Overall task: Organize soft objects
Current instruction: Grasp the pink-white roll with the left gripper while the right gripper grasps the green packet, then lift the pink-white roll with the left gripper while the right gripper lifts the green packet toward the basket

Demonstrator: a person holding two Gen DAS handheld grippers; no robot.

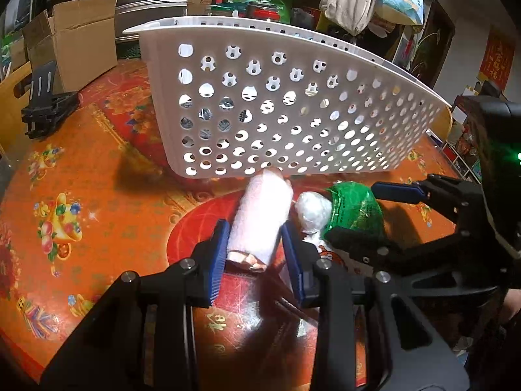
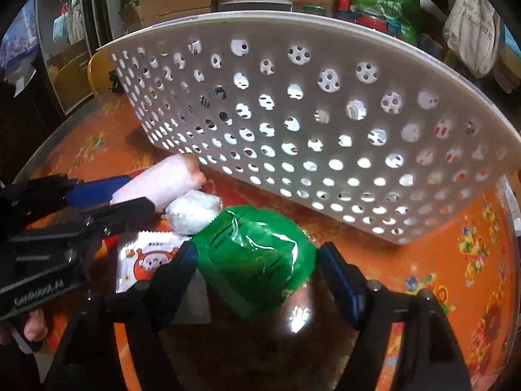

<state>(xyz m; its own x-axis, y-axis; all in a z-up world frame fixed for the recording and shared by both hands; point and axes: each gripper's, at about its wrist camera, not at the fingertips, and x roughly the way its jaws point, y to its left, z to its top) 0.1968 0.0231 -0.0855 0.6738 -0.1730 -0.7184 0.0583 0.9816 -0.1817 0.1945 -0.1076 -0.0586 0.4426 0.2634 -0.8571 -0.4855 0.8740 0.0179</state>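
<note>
A white fluffy roll (image 1: 260, 218) lies on the orange tablecloth, and my left gripper (image 1: 254, 228) is shut on its near end, blue pads pressed to both sides. The roll (image 2: 162, 182) also shows in the right wrist view, with the left gripper (image 2: 133, 194) on it. A green plastic packet (image 2: 254, 254) sits between the fingers of my right gripper (image 2: 259, 251), which stands open around it; a thin gap shows at the right pad. The left wrist view shows the same packet (image 1: 355, 208) and right gripper (image 1: 353, 211). A white perforated basket (image 1: 293, 97) stands just behind both.
A crumpled clear plastic wad (image 2: 193, 211) lies between the roll and the packet. A white sachet with a cartoon print (image 2: 146, 260) lies flat under the left gripper. A cardboard box (image 1: 75, 42) and a black stand (image 1: 45, 110) sit at the far left. Clutter fills the back.
</note>
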